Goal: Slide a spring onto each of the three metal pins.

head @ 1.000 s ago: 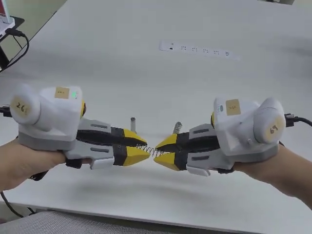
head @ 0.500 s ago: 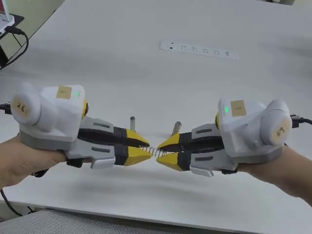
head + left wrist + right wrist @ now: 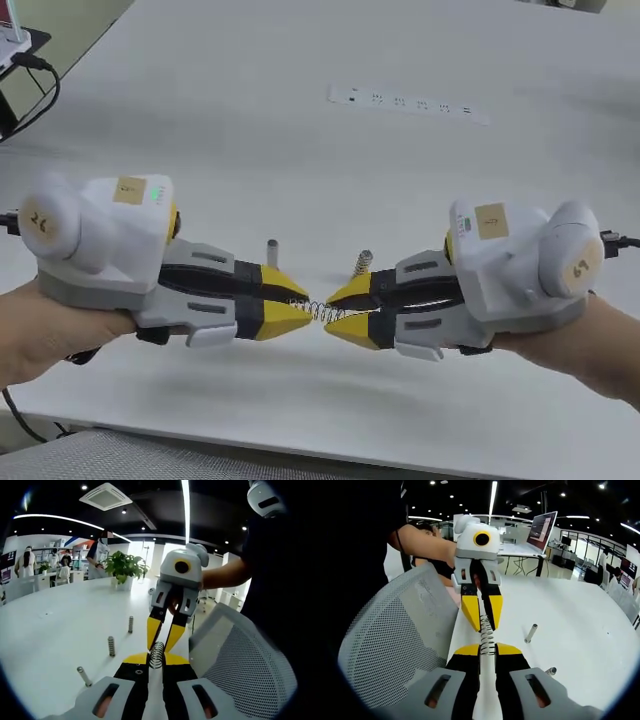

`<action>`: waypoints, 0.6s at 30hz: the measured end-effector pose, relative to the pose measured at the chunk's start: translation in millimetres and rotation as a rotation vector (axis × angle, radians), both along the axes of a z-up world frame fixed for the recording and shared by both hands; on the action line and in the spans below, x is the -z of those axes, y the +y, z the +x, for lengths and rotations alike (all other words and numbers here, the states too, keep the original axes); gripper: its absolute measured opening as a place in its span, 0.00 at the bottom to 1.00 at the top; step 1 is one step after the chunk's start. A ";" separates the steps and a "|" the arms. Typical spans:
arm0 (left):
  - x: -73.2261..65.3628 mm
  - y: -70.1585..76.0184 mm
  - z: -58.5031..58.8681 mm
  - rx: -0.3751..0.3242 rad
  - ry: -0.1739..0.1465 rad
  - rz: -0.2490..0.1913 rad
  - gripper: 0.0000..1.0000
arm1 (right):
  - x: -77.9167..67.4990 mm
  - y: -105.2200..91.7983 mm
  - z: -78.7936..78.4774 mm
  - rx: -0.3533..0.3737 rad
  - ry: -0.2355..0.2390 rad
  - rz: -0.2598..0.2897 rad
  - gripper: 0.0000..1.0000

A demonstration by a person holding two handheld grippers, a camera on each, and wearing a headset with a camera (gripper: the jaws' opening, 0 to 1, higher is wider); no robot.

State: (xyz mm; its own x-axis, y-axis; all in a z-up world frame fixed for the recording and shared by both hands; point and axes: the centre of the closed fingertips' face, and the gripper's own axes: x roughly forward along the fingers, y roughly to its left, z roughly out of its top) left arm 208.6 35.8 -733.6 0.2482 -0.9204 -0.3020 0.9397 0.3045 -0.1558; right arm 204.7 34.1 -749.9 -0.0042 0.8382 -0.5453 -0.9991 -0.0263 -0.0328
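Over the last second the right gripper point(image 3: 335, 310) had drifted slightly outward and down, while the left gripper point(image 3: 300, 306) stayed put. The spring point(image 3: 487, 637) remained strung between them above the near edge of the desk point(image 3: 200, 130), each pair of jaws pinching one end. The last spring therefore seemed still in handover, not yet fitted. Three pins stood on the desk: a sprung pin point(image 3: 130, 624), a second sprung pin point(image 3: 111, 646) and one bare pin point(image 3: 84, 676). There were three springs in all.
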 end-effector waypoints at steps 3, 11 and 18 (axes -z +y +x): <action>-1.1 0.8 0.5 -0.003 -0.001 -0.001 0.01 | -0.7 0.3 0.6 0.007 -0.001 0.006 0.08; -0.8 -2.6 -2.2 0.011 0.001 0.008 0.01 | 0.6 -2.5 -0.4 0.029 0.029 0.011 0.09; -3.5 -3.8 -2.1 0.012 0.010 -0.002 0.01 | 5.0 -7.6 1.8 0.043 0.033 -0.009 0.08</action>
State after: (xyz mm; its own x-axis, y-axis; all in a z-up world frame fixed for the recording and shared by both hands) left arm 206.5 32.0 -730.1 0.2340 -0.9239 -0.3028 0.9416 0.2930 -0.1661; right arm 206.5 26.5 -754.9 0.0140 0.8332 -0.5528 -0.9999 0.0169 0.0001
